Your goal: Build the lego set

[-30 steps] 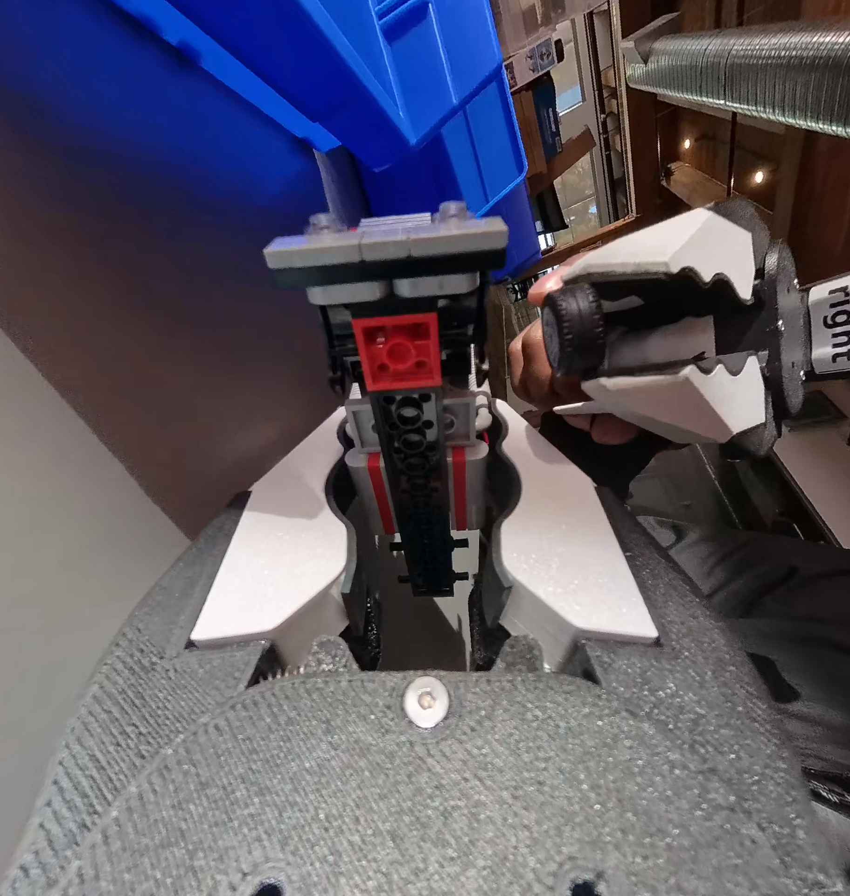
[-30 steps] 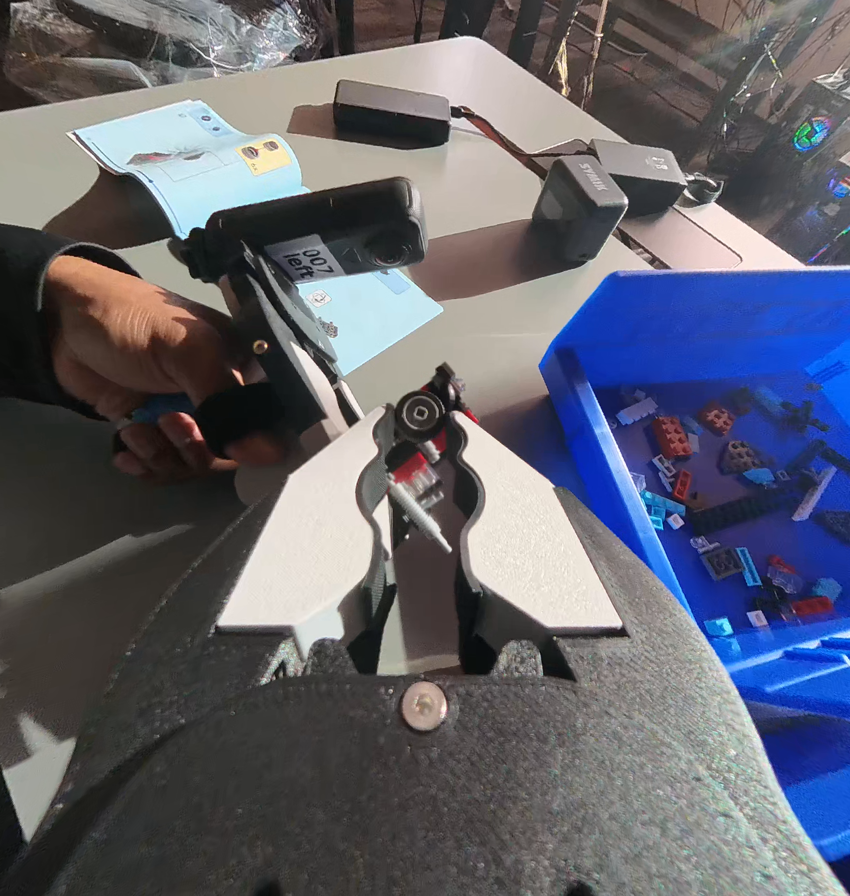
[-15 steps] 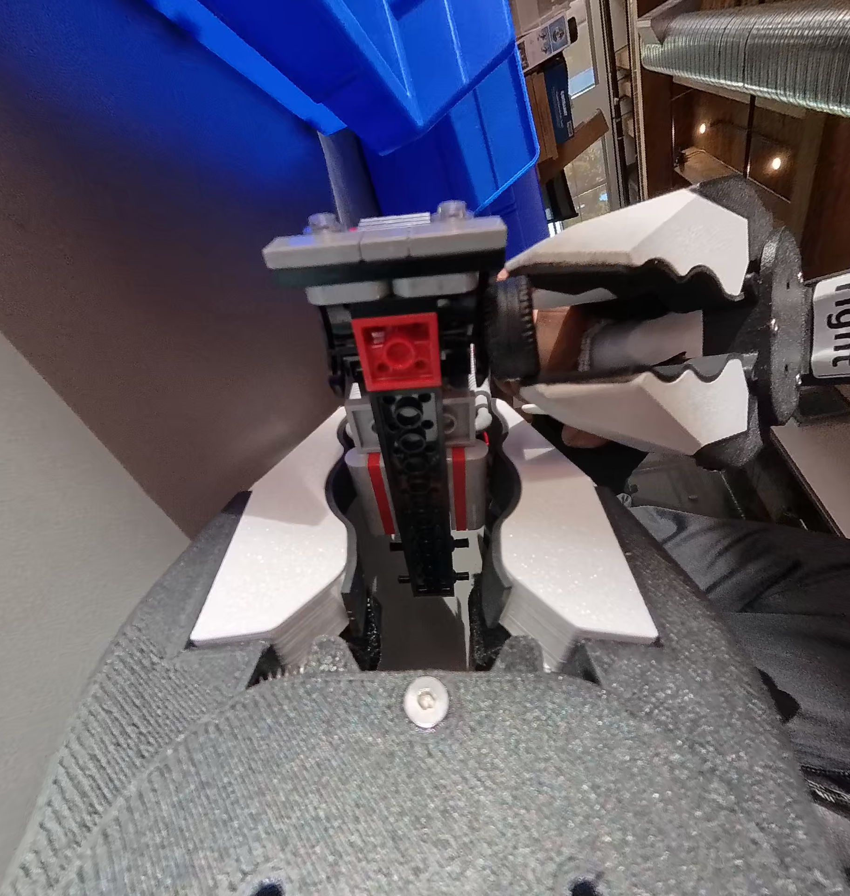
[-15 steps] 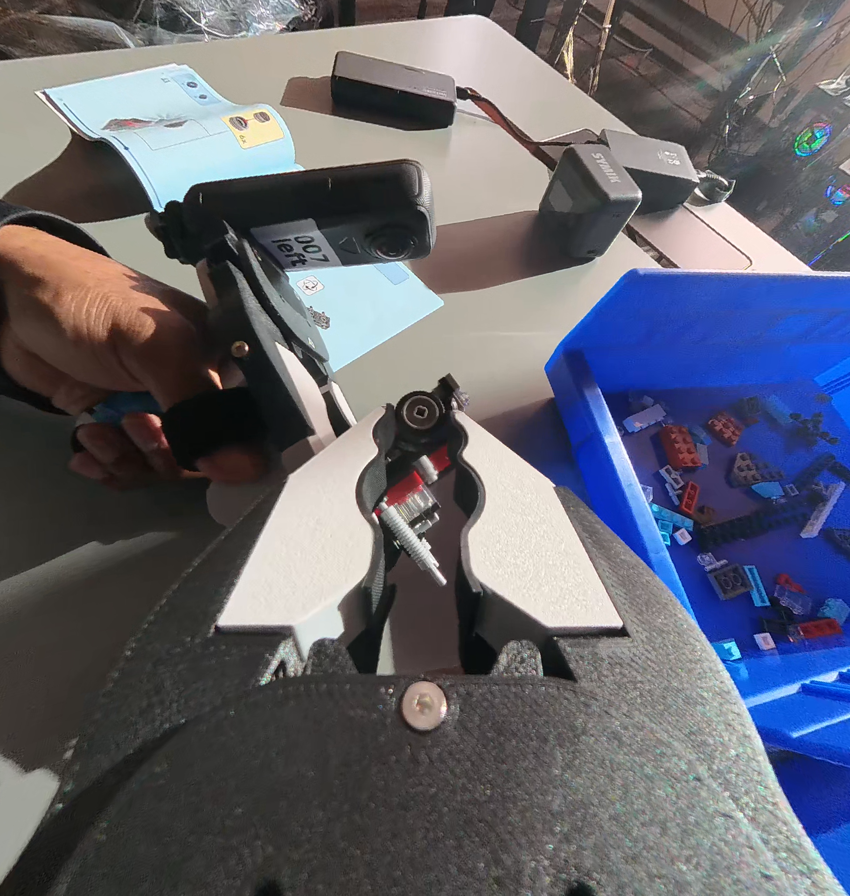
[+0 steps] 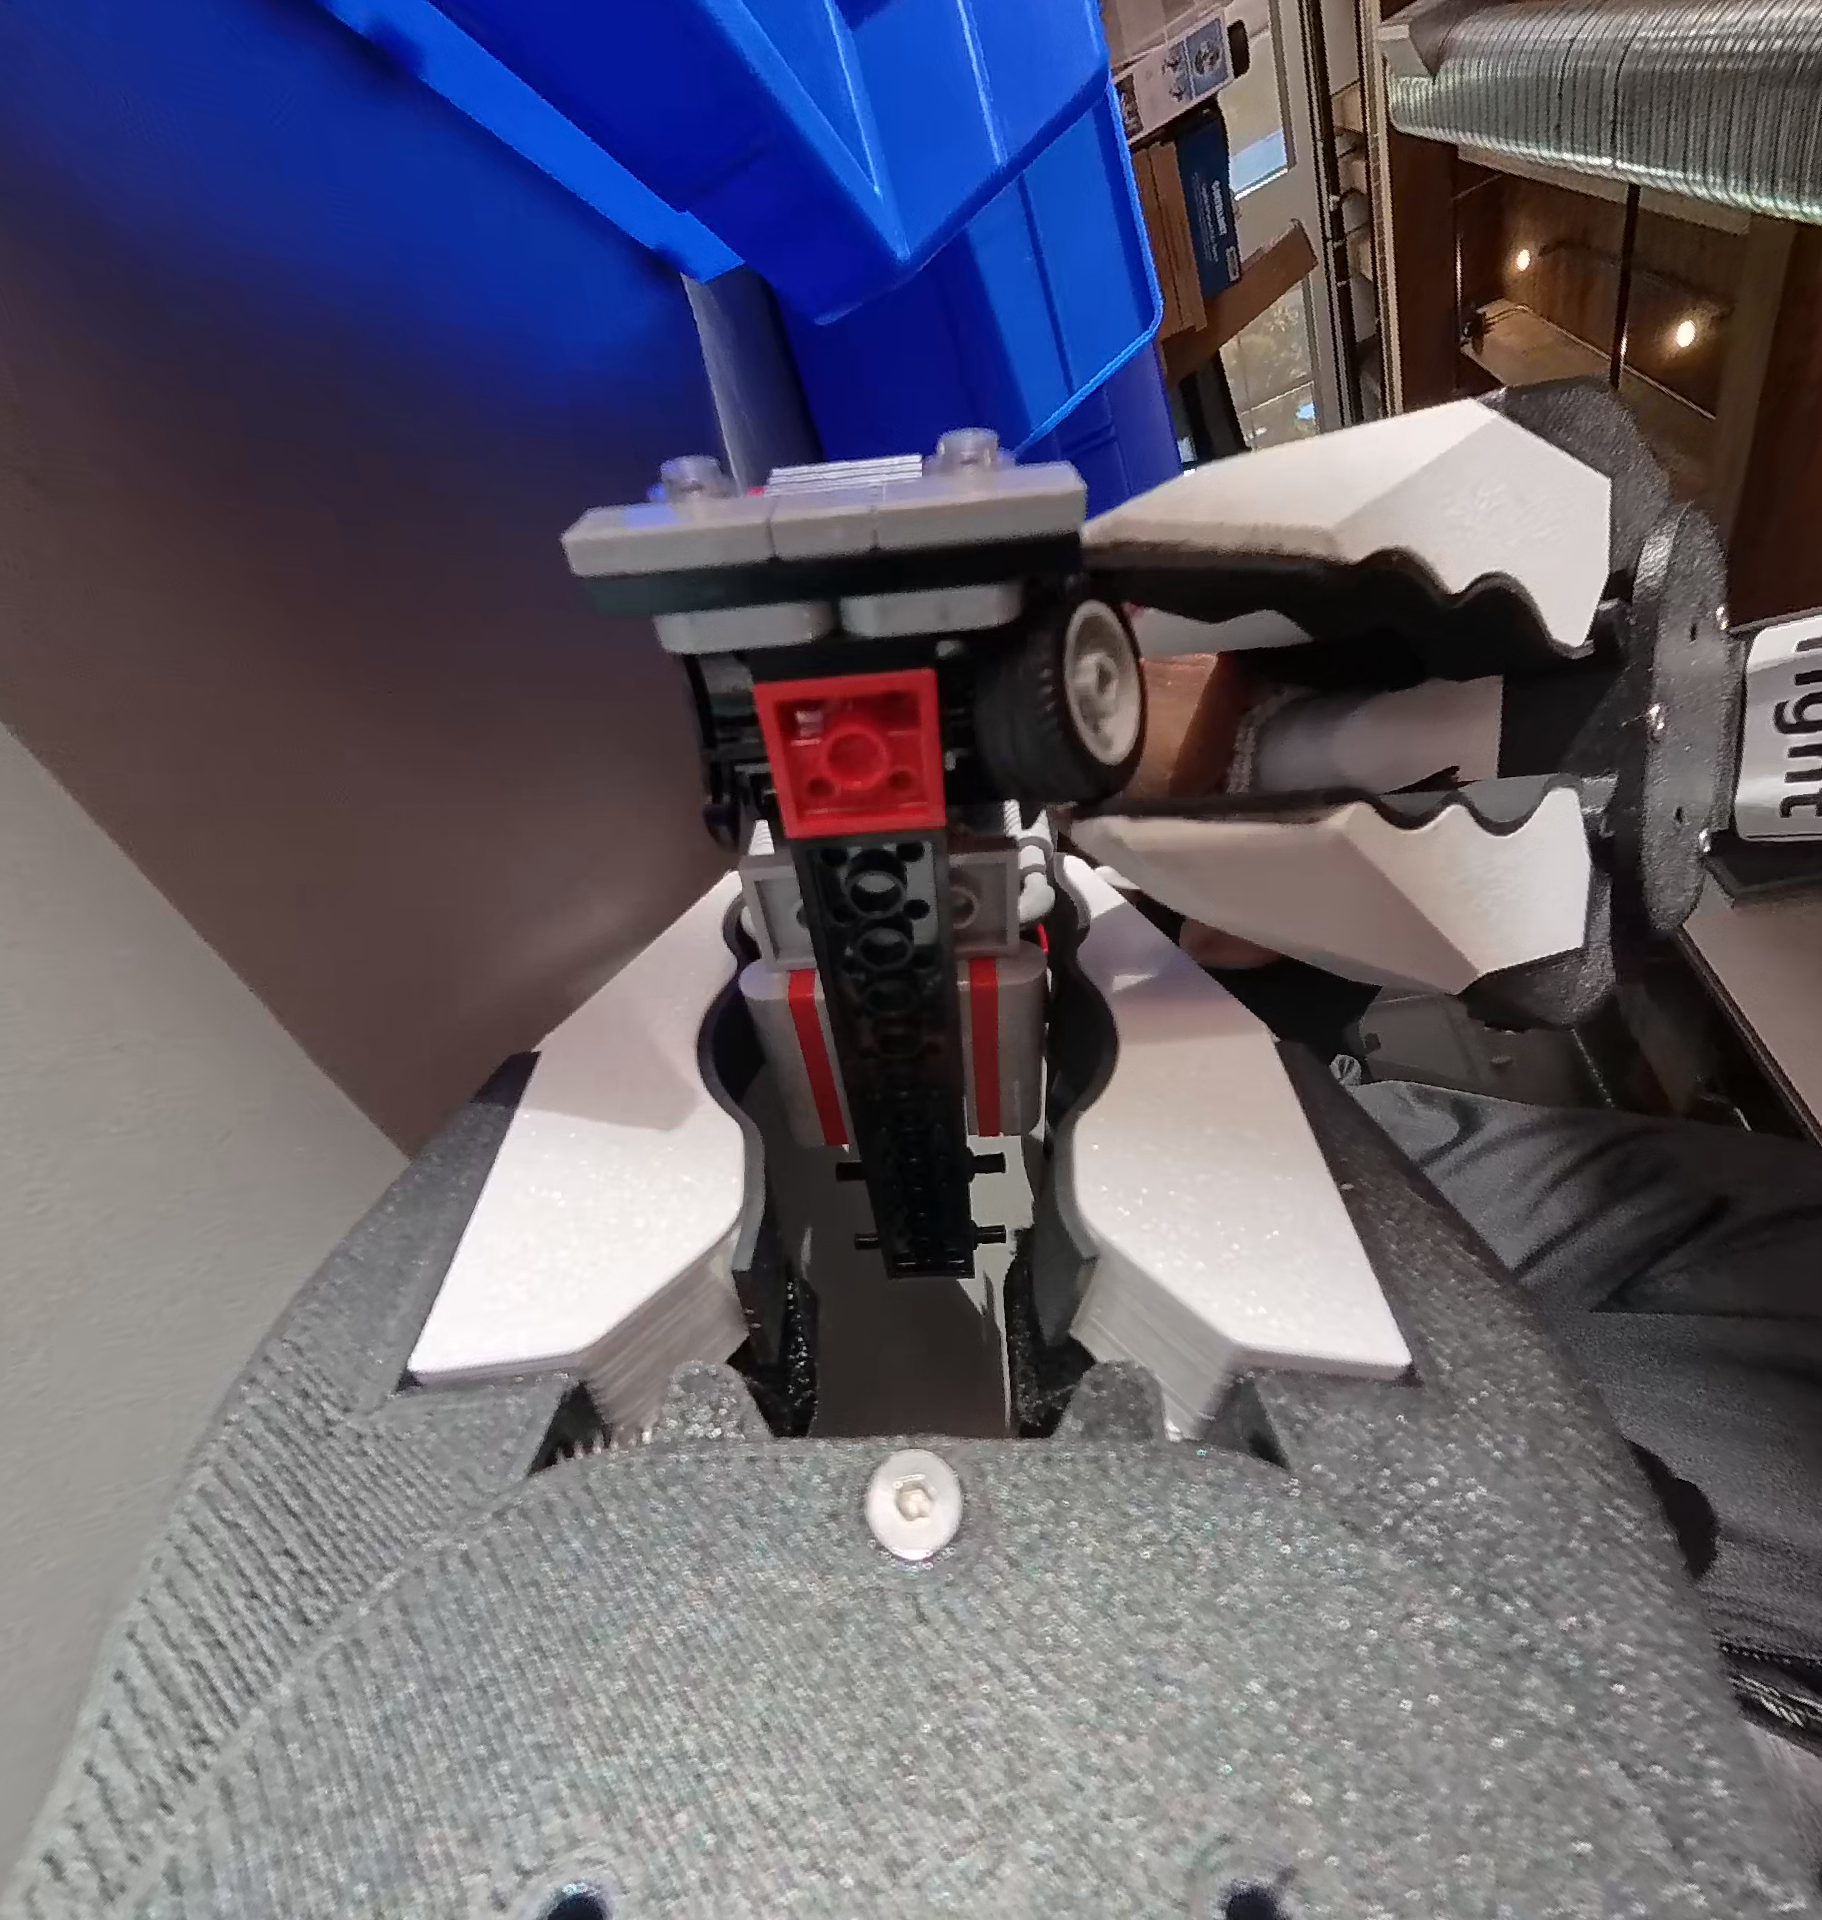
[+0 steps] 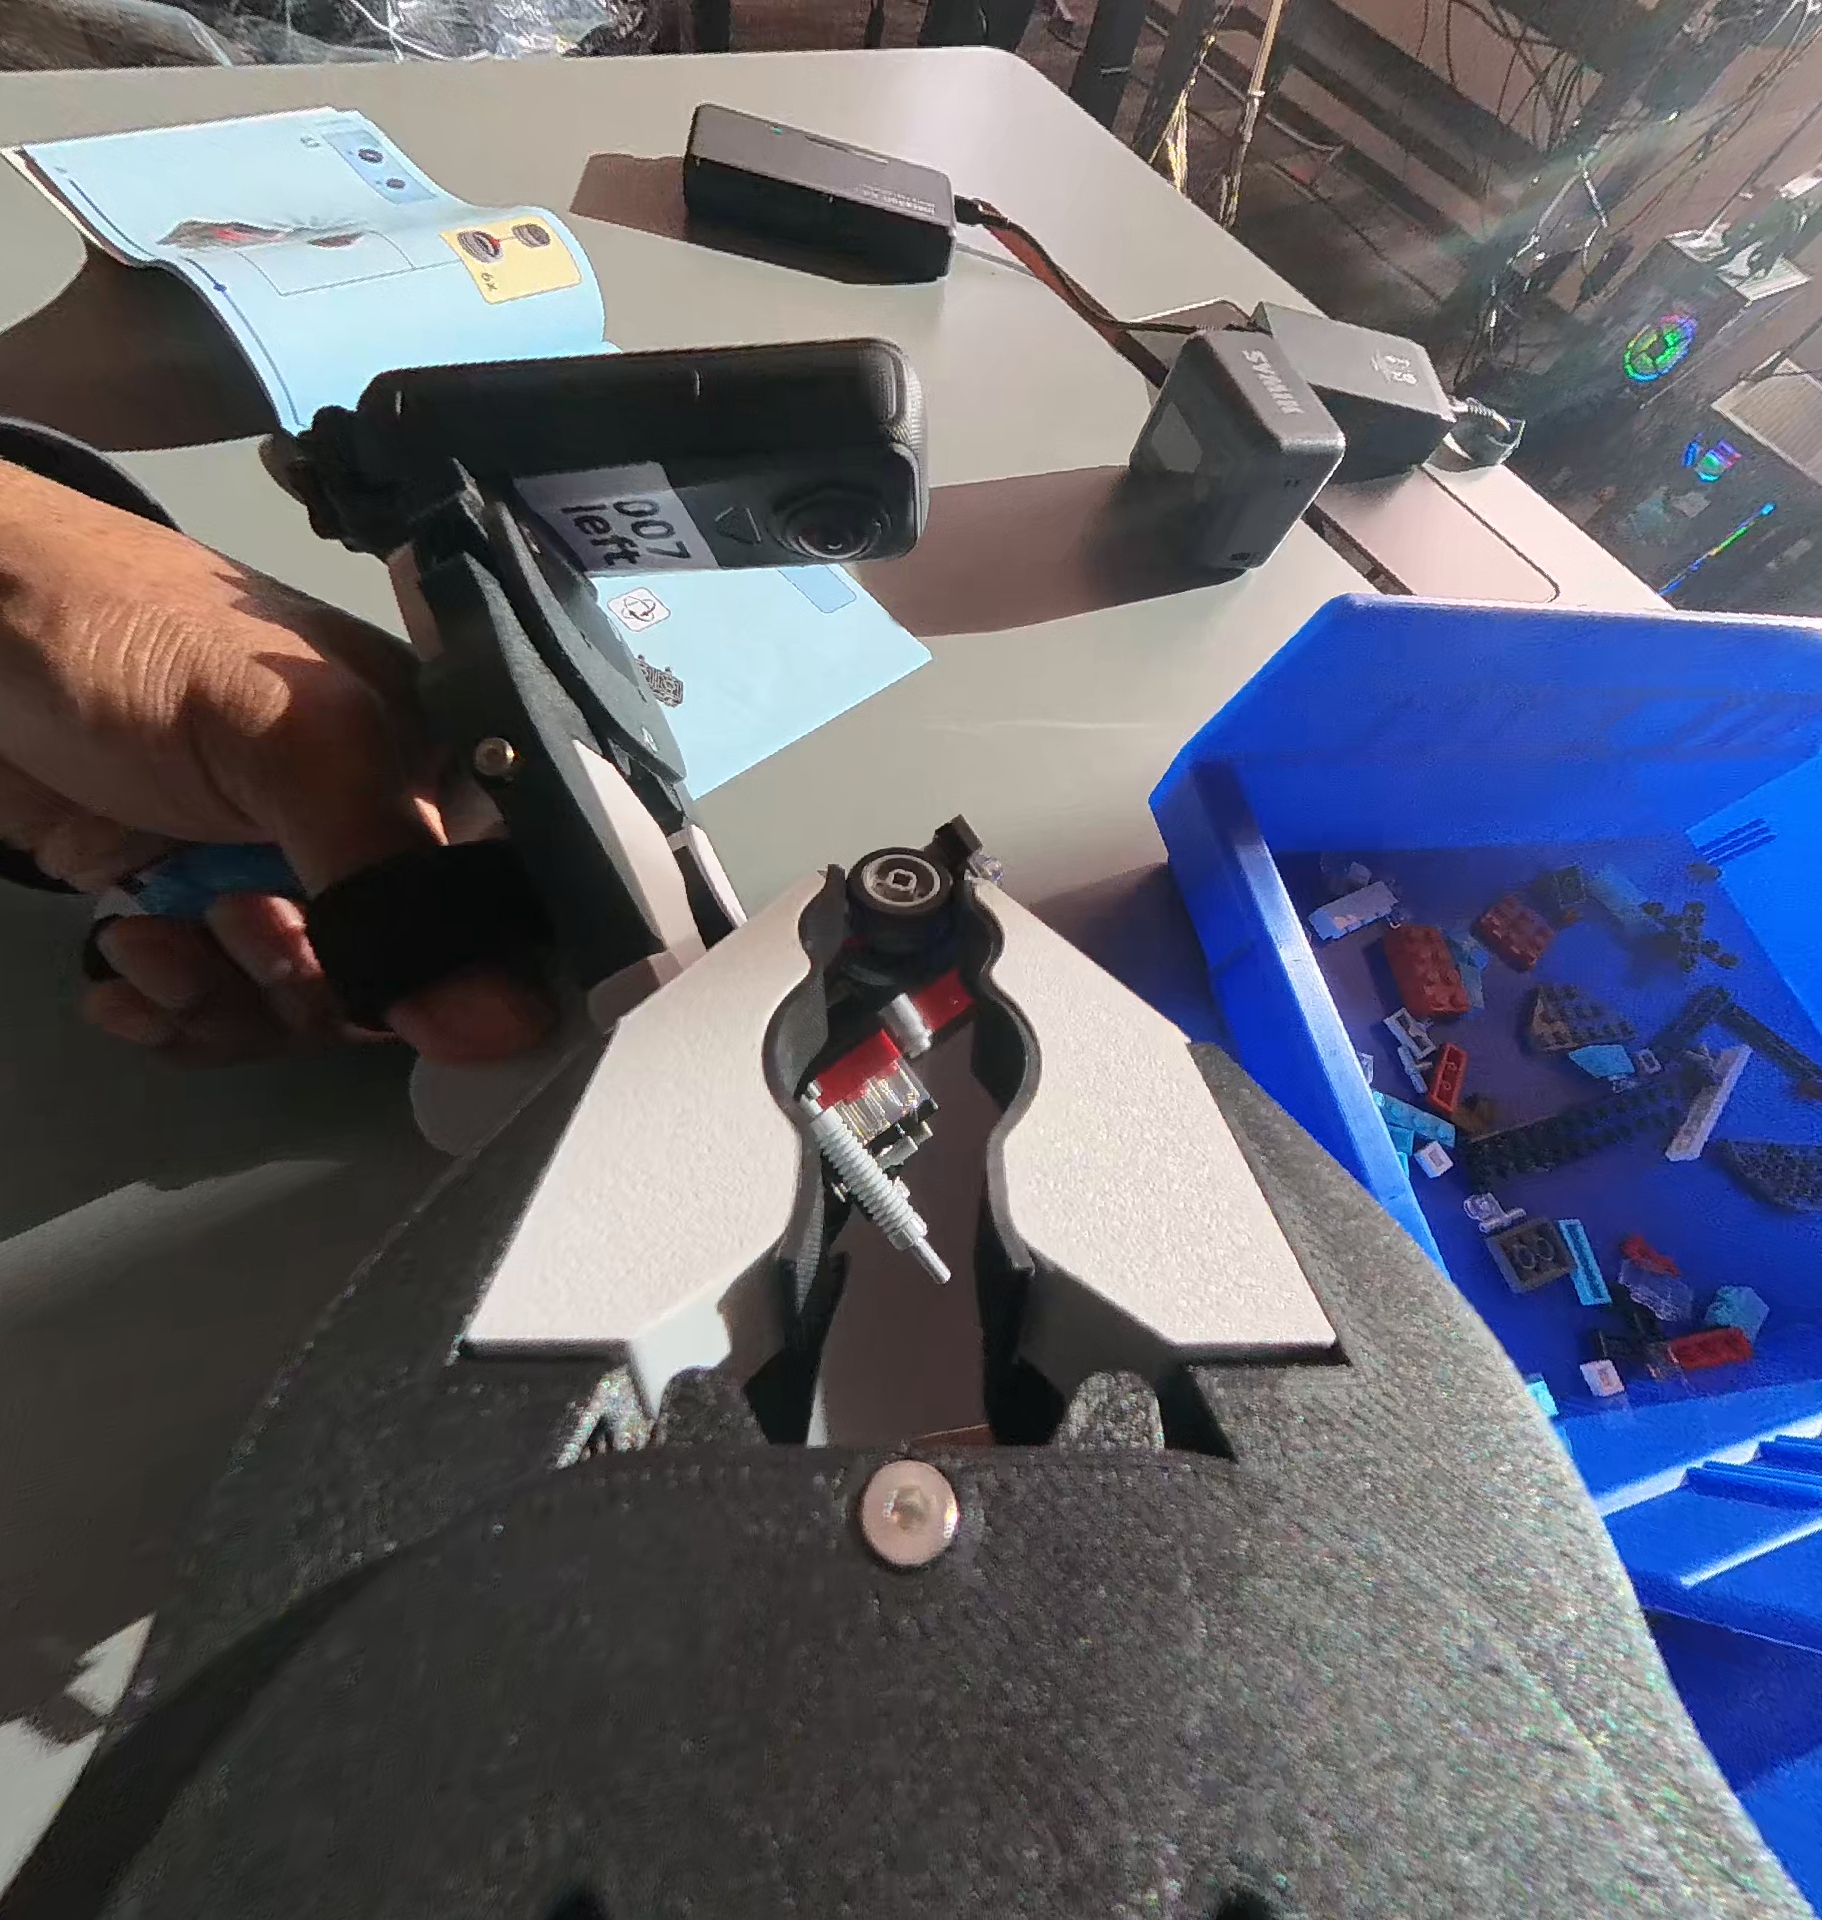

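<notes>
My left gripper point(image 5: 891, 935) is shut on a grey, black and red lego model point(image 5: 850, 769) and holds it upright in the air. My right gripper point(image 5: 1094, 691) comes in from the right, shut on a black wheel with a grey hub point(image 5: 1068, 717). The wheel touches the model's right side, just below its grey top plates. In the right wrist view the wheel point(image 6: 899, 888) sits between my right gripper's fingertips point(image 6: 902, 909), with the model point(image 6: 871, 1091) behind it. The left gripper point(image 6: 709, 883), held by a hand, is at the left there.
A blue bin point(image 6: 1239, 883) with several loose bricks point(image 6: 1572, 1101) stands at the right on the grey table. A light-blue instruction booklet point(image 6: 367, 239), a black box point(image 6: 819, 192) and two dark devices point(image 6: 1234, 457) lie farther back. Blue bins point(image 5: 886, 156) show behind the model. About 8 cm separates my left fingertips from my right.
My right gripper has moved the wheel leftward from well clear of the model to against its right side. The left gripper has held the model still.
</notes>
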`<state>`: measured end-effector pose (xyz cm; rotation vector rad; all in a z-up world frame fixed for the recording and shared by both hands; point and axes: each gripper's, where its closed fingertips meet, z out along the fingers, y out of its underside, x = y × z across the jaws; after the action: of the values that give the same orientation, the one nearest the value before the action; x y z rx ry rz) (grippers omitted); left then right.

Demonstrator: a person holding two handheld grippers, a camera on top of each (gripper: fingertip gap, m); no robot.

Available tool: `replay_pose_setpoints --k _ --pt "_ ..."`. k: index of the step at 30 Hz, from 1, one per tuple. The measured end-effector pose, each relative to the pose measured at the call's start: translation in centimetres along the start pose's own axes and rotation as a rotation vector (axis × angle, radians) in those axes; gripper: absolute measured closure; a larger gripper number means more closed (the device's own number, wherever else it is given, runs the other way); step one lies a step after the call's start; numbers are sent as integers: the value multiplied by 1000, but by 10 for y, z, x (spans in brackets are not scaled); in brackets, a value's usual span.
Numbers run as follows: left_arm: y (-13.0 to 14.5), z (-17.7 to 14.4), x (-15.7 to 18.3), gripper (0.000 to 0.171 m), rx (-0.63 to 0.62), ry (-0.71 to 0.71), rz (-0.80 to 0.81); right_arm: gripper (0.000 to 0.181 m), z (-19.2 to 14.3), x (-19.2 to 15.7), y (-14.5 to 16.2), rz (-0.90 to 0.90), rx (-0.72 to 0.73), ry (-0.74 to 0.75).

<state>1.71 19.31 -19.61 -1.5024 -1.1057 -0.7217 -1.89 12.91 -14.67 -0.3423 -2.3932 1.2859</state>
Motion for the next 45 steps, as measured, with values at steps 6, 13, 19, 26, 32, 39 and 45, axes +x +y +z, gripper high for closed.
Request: replay_pose_setpoints --k 6,13,19,26,32,39,45 --pt "0 0 0 117 0 0 1 158 -1 0 -3 6 40 -1" --pt "1 1 0 117 -3 -5 5 157 -2 1 0 20 39 3" --pt "1 1 0 117 -3 -6 7 157 -3 2 2 31 36 5" --pt "0 1 0 117 -2 -5 4 157 -3 2 5 37 12 0" --pt "0 1 0 117 1 -7 1 156 -2 3 5 56 -11 -13" --pt "0 1 0 117 1 -12 6 154 -3 4 6 68 -12 -20" --pt "0 1 0 117 1 -15 10 151 -4 2 6 88 -7 -42"
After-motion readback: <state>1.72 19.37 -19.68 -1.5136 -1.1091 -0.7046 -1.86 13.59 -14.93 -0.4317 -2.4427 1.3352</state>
